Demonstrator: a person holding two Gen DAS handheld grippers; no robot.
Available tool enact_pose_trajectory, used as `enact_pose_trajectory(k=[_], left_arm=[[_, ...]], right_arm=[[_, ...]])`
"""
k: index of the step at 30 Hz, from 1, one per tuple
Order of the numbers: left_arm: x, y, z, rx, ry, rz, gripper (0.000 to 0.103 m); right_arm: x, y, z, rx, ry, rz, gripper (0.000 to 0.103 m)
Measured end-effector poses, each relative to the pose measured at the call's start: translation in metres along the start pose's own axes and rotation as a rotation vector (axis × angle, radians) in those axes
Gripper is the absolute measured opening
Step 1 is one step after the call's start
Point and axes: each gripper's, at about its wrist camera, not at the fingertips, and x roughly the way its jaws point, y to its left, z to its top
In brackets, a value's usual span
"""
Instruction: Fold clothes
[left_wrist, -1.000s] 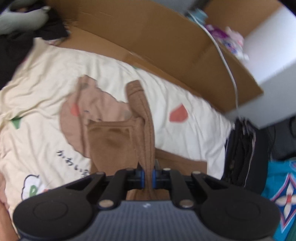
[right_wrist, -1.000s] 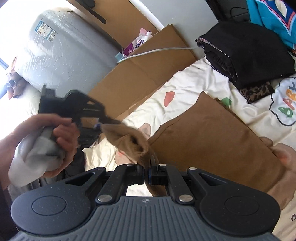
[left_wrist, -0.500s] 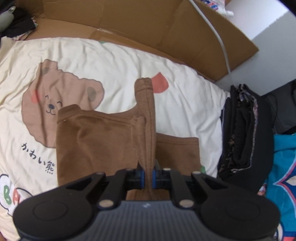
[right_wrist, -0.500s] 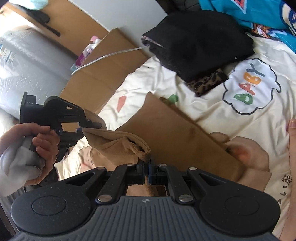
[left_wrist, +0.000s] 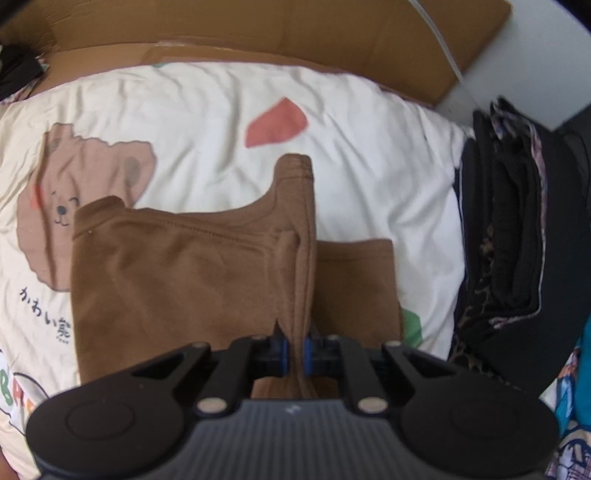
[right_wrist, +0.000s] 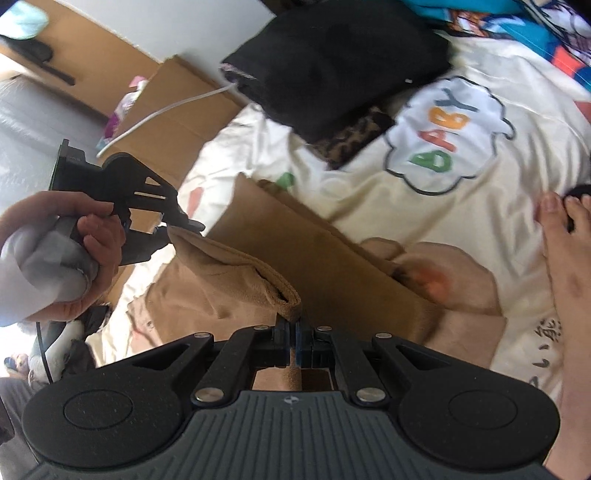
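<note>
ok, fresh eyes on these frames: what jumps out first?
The brown garment, half folded in the middle of the cartoon bedsheet, its upper edge pinched by both the left gripper and the right gripper. Next, the black clothes stack at the sheet's far edge, and a bare foot on the right.

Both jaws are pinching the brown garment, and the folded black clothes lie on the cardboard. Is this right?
Not quite: in the right wrist view the folded black clothes lie on the cream bedsheet, not the cardboard. Both grippers do pinch the brown garment.
</note>
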Motion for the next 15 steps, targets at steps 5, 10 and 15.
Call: enact_pose_trajectory(k=[5,10,15], left_arm=[[0.014,-0.02,-0.005,0.027,0.021,0.013,0.009],[0.026,-0.034,-0.008,0.063,0.038,0.019,0.009],[0.035,-0.041,-0.009,0.087,0.048,0.029,0.009]], right_arm=[[0.003,-0.013,-0.001,0.045,-0.012,-0.065,0.0],[0.008,-0.022,-0.004,0.092,-0.016,-0.124,0.0],[0.012,-0.029,-0.005,0.115,-0.016,-0.16,0.0]])
